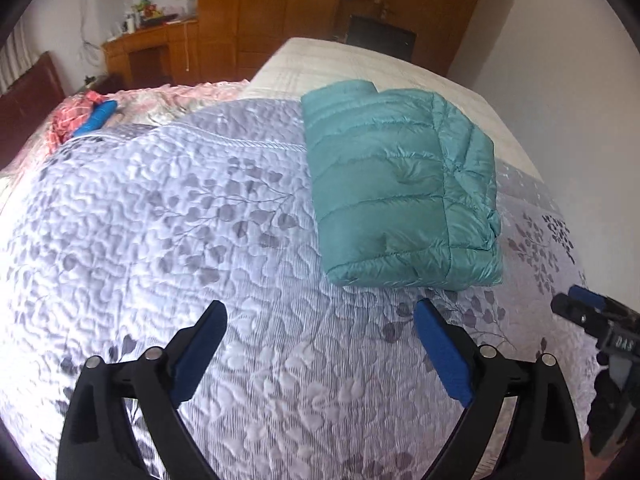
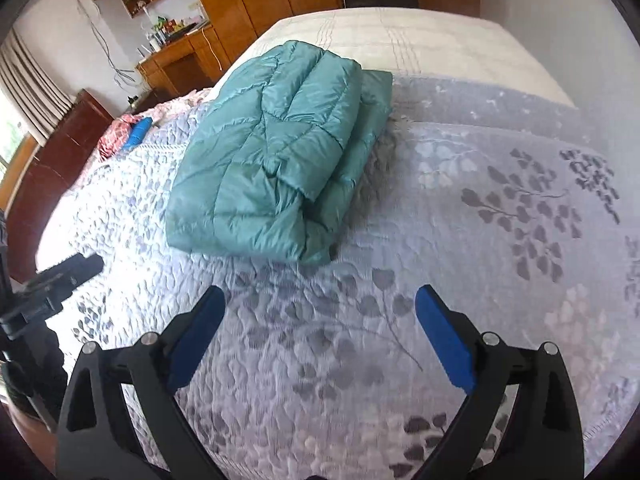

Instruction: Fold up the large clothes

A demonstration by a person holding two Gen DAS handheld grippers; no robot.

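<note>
- Two grippers hang above a bed, both with jaws spread wide and nothing between the blue pads.
- Left gripper [image 1: 320,316] points down at the quilted bedspread [image 1: 160,220], a pale lilac cover printed with grey leaf sprays; its fingers are clear of the fabric.
- Right gripper [image 2: 320,300] is likewise released over the same bedspread [image 2: 480,240], and its tip shows at the right edge of the left wrist view.
- Teal down jacket [image 1: 400,188] lies folded into a thick rectangular bundle on the bedspread, beyond both grippers and apart from them; in the right wrist view the jacket [image 2: 272,160] shows stacked layers along its right side.
- Beyond the jacket the cream mattress cover [image 2: 400,40] is bare.
- Far to the left, a pink patterned cloth [image 1: 76,116] lies near the dark headboard [image 1: 28,96] with a blue object [image 1: 96,118] on it.
- Wooden wardrobes [image 1: 280,8] and a cluttered desk [image 1: 152,44] stand along the far wall.
</note>
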